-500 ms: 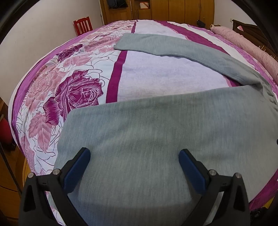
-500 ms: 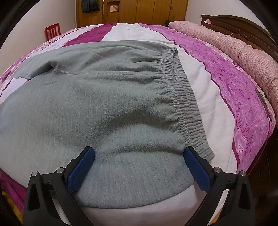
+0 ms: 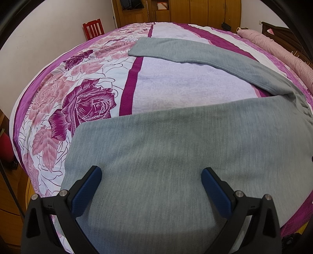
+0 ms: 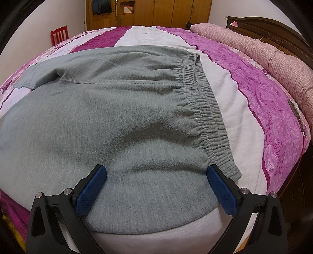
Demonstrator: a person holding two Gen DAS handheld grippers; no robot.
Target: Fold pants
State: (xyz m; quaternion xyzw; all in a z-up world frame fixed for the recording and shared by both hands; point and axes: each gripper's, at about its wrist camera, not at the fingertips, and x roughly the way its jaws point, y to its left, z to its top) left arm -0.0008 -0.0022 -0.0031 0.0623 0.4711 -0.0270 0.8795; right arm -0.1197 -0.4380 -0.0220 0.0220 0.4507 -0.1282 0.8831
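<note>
Grey fleece pants [image 3: 176, 148] lie spread flat on the bed, legs apart in a V. The near leg runs under my left gripper [image 3: 151, 175], which is open and empty just above the cloth near the cuff end. The far leg [image 3: 195, 52] stretches toward the left. In the right wrist view the pants [image 4: 109, 121] show their elastic waistband [image 4: 207, 115] on the right. My right gripper [image 4: 156, 173] is open and empty above the near hip edge, its right finger beside the waistband's near corner.
The bed has a purple, white and rose-print cover [image 3: 82, 105]. A pink rolled quilt [image 4: 264, 50] lies along the dark headboard [image 4: 273, 29]. A red chair [image 3: 93, 28] and wooden wardrobes [image 3: 195, 9] stand beyond the bed. The bed's near edge [image 4: 156, 236] is below my right gripper.
Both grippers have shifted only slightly over the pants. Both stay open. The pants have not moved.
</note>
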